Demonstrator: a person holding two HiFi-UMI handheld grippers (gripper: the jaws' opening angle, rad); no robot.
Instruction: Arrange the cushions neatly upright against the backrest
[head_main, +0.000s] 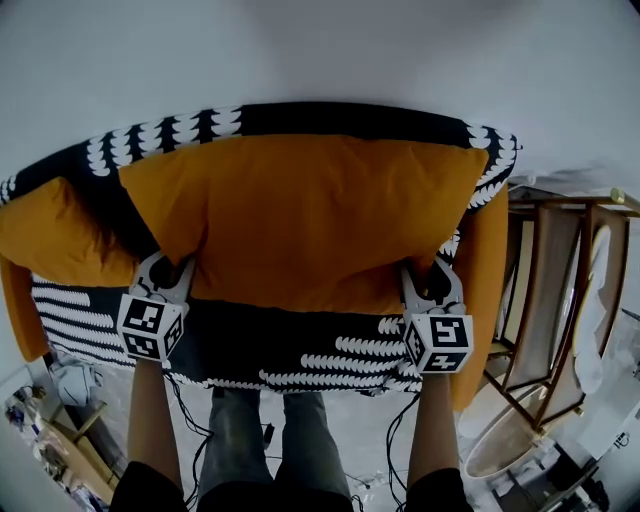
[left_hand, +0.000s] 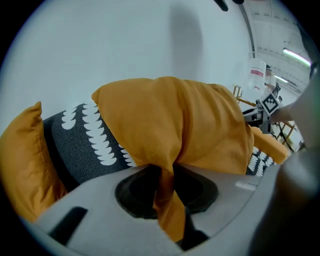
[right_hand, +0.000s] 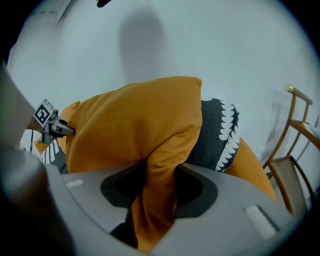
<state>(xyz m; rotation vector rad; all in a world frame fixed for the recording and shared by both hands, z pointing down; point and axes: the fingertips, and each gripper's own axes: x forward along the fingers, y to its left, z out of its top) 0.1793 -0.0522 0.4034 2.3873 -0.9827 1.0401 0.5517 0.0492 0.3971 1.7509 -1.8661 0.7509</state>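
A large orange cushion stretches across the sofa, leaning on the black backrest with its white pattern. My left gripper is shut on the cushion's lower left corner; the fabric is pinched between its jaws. My right gripper is shut on the lower right corner, a thick fold of fabric between its jaws. A second orange cushion rests at the sofa's left end, also seen in the left gripper view. Another orange cushion stands at the right end.
The patterned seat lies under the cushion. A wooden chair frame stands right of the sofa, and it shows in the right gripper view. A pale wall is behind the sofa. Clutter and cables lie on the floor at lower left.
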